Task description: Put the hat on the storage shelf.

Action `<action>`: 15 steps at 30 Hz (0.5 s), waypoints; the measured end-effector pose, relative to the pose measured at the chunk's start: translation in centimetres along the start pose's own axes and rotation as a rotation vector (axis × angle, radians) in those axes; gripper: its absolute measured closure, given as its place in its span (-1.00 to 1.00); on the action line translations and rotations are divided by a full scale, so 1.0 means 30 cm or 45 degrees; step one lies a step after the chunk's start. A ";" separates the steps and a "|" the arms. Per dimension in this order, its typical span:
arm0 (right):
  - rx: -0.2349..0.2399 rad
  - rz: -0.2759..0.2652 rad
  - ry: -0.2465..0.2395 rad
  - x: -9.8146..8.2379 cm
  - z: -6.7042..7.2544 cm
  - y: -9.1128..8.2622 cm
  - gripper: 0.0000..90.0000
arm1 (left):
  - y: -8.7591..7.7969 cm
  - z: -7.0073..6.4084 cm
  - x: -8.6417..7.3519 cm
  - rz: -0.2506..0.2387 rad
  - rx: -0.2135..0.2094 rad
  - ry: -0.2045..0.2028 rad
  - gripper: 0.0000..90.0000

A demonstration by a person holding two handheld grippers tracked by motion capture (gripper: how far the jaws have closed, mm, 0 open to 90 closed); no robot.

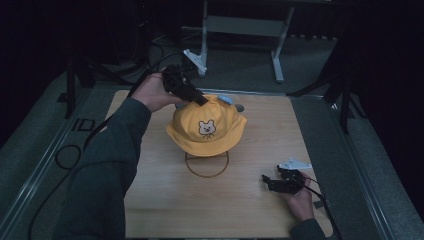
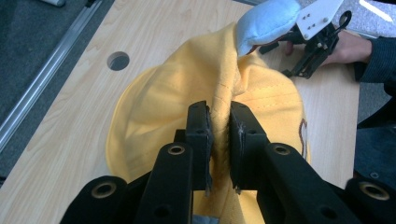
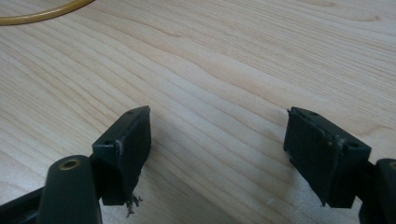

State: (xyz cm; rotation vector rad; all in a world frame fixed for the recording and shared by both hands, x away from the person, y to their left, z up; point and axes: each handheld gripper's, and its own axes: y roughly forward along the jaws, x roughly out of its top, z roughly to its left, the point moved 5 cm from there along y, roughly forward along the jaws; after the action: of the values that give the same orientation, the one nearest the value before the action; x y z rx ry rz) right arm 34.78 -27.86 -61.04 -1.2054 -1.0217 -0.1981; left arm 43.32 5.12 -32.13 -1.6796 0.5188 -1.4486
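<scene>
i am holding the yellow hat (image 1: 206,131) up over the middle of the wooden table (image 1: 165,210) with the left gripper (image 1: 199,99), whose jaws are pressing together on a raised fold of cloth at the crown. the hat is hanging above the thin ring (image 1: 206,165) lying on the table, its brim drooping over the ring's far arc, and i am judging it to be off the table, though the high view is not settling whether the brim is brushing the ring. the right gripper (image 1: 265,180) is resting low near the table's near right corner, well apart from the hat, jaws spread wide with nothing between them. i am reading the coming move as turning on this: the hat is lying ahead and to the left of the right gripper, and the left gripper is the nearer one, already on the cloth. in the left gripper view the pinched ridge of the hat (image 2: 154,107) is running away from the jaws toward a pale blue ear (image 2: 267,21), with the other gripper (image 2: 314,44) beyond it and a round hole (image 2: 117,60) in the table. the high view is adding the bear face (image 1: 206,128) on the near side. the right gripper view is offering bare wood grain (image 3: 219,70) and an arc of the ring (image 3: 42,16).
</scene>
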 end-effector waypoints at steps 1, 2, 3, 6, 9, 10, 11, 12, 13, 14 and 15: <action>-0.001 0.000 -0.001 0.000 0.000 0.000 -0.48 | 0.009 -0.002 0.002 0.008 0.000 0.003 0.76; -0.001 0.000 -0.001 0.000 0.000 0.000 -0.48 | 0.019 -0.004 0.003 0.016 0.002 0.003 0.76; -0.001 0.001 0.000 0.000 0.000 0.000 -0.48 | 0.029 -0.008 0.003 0.024 0.004 0.004 0.76; 0.000 0.001 0.003 0.000 0.001 0.000 -0.49 | 0.054 -0.015 0.006 0.044 0.001 0.022 0.74; 0.001 0.003 0.003 0.000 0.001 -0.001 -0.48 | 0.067 -0.016 0.011 0.037 0.004 0.018 0.75; 0.001 0.003 0.002 0.000 0.001 0.000 -0.48 | 0.070 -0.017 0.011 0.035 0.002 0.011 0.75; 0.001 0.003 0.002 0.000 0.001 0.000 -0.48 | 0.070 -0.017 0.011 0.035 0.002 0.011 0.75; 0.000 0.003 0.002 0.000 0.000 0.000 -0.48 | 0.070 -0.017 0.011 0.035 0.002 0.011 0.75; 0.000 0.003 0.002 0.000 0.000 0.000 -0.48 | 0.075 -0.016 0.009 0.037 0.002 0.006 0.75; 0.000 0.003 0.002 0.000 0.000 0.000 -0.48 | 0.075 -0.017 0.007 0.036 0.002 0.004 0.74; 0.000 0.002 0.002 0.000 0.000 0.000 -0.48 | 0.075 -0.016 0.005 0.032 0.002 0.000 0.71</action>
State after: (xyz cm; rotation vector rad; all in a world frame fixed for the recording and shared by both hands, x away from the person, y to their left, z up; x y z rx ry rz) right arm 34.76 -27.86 -61.04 -1.2059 -1.0195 -0.1973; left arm 43.35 3.58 -33.83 -1.6667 0.5368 -1.4308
